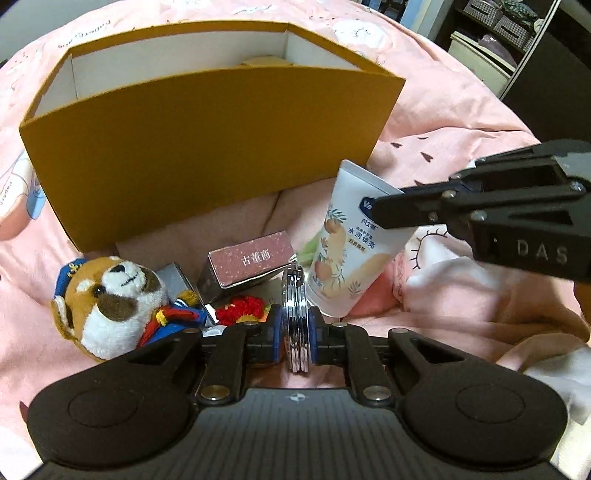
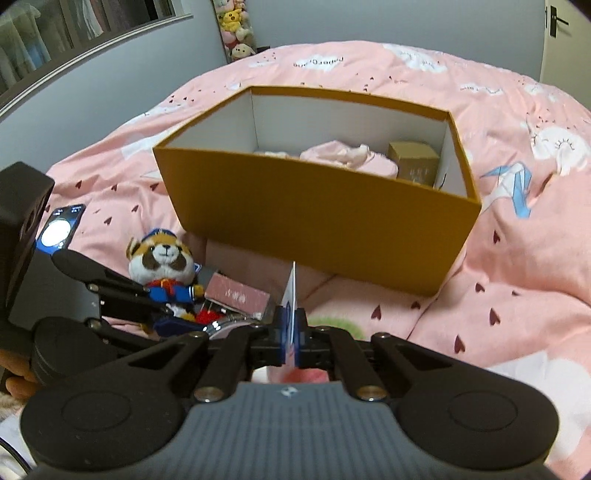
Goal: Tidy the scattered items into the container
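Note:
An open orange box (image 1: 207, 155) stands on the pink bed; in the right wrist view (image 2: 332, 218) it holds pink cloth (image 2: 347, 157) and a small brown box (image 2: 415, 162). My left gripper (image 1: 295, 325) is shut on a round silver compact (image 1: 294, 317), held on edge. My right gripper (image 2: 291, 328) is shut on the flat end of a white lotion tube (image 1: 347, 247), seen edge-on in its own view (image 2: 293, 295). In front of the box lie a plush raccoon (image 1: 110, 299), a pink carton (image 1: 251, 262) and a red knitted item (image 1: 242, 308).
The bed has a pink patterned quilt (image 2: 517, 258). A phone (image 2: 61, 229) with a lit screen lies at the left. A shelf unit (image 1: 487, 48) stands beyond the bed at the back right. A grey wall with plush toys (image 2: 236, 29) is behind the bed.

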### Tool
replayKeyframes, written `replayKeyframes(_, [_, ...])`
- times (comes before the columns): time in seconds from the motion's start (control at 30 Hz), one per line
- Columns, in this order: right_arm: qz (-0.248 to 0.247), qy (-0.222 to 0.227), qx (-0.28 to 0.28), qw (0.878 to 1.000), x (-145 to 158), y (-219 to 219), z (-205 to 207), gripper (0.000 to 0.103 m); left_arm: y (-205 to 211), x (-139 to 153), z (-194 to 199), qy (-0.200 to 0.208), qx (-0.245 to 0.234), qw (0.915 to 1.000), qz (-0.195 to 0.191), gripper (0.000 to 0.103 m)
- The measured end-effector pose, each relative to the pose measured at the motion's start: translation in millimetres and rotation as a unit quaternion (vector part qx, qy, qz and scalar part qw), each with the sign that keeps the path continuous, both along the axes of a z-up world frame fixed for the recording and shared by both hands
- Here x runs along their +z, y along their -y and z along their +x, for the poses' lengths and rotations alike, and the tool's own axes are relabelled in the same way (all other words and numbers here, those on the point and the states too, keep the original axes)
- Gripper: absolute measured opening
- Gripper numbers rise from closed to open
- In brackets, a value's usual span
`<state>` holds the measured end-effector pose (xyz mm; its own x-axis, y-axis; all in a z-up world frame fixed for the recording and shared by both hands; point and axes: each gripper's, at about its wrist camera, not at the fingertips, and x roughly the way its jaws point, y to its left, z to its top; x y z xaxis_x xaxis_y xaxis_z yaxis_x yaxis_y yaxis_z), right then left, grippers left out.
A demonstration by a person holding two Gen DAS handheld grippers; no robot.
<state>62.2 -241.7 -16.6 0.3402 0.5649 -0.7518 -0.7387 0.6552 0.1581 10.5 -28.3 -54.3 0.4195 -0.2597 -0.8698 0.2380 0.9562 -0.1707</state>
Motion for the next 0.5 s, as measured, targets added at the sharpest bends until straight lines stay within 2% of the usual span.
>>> replayKeyframes(0.27, [0.022, 0.028, 0.006, 0.999, 28, 3, 4, 0.004, -7, 31, -3, 0.031, 0.003, 0.9994, -0.014, 0.015])
replayKeyframes(0.5, [0.043, 0.086, 0.020, 0.995, 67, -1, 7, 0.004, -17, 70, 0, 0.073, 0.009, 0.9968, -0.031, 0.015])
